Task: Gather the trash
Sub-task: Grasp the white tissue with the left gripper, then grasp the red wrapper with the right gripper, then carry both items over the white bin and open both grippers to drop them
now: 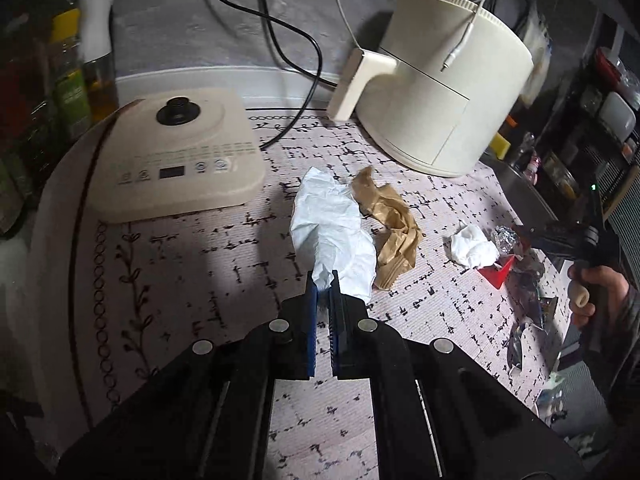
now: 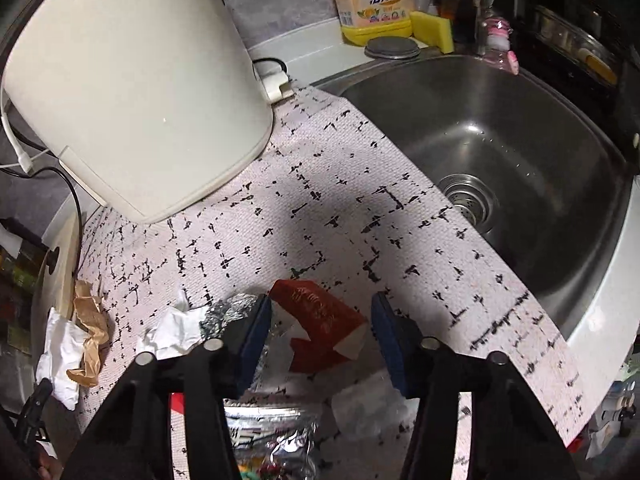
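White crumpled paper [image 1: 332, 224] lies on the patterned mat [image 1: 200, 264], its long axis running straight ahead from the left gripper [image 1: 323, 280], whose fingers pinch its near end. The right gripper [image 2: 320, 320], jaws apart, straddles a red carton scrap [image 2: 320, 320].

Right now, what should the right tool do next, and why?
Probably close the right tool on the red wrapper. Its jaws stand open on either side of that wrapper, which lies on the mat, so a squeeze should catch it. The left tool is already shut on the white paper, so that hand is busy.
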